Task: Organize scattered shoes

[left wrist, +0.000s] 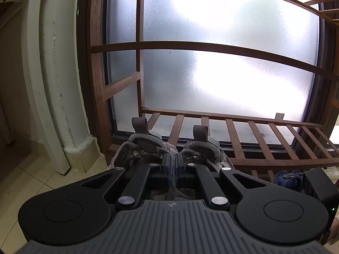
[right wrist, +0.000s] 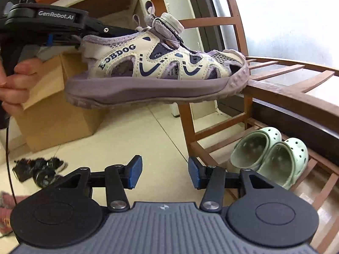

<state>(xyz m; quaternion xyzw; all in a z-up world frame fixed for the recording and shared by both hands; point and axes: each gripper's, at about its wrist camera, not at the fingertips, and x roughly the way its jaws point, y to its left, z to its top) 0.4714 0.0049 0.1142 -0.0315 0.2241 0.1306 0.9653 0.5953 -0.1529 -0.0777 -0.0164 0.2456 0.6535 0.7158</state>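
Note:
My left gripper (left wrist: pixel 173 165) is shut on the inner heel edges of a pair of cream-and-grey sandals (left wrist: pixel 139 148), pinched side by side. In the right wrist view the near sandal (right wrist: pixel 156 69) hangs level from the left gripper (right wrist: pixel 79 42), with its toe touching the front rail of the wooden shoe rack (right wrist: pixel 286 97). A hand grips that gripper's handle at the far left. My right gripper (right wrist: pixel 165 172) is open and holds nothing. It hovers low over the tiled floor, just left of a pair of pale green clogs (right wrist: pixel 269 158) on the rack's bottom shelf.
Black sandals (right wrist: pixel 40 171) lie on the floor at lower left, with something pink (right wrist: pixel 6 207) near them. A cardboard box (right wrist: pixel 55 116) stands behind. A dark blue shoe (left wrist: pixel 288 177) sits under the slatted shelf (left wrist: pixel 264 148). Frosted glass backs the rack.

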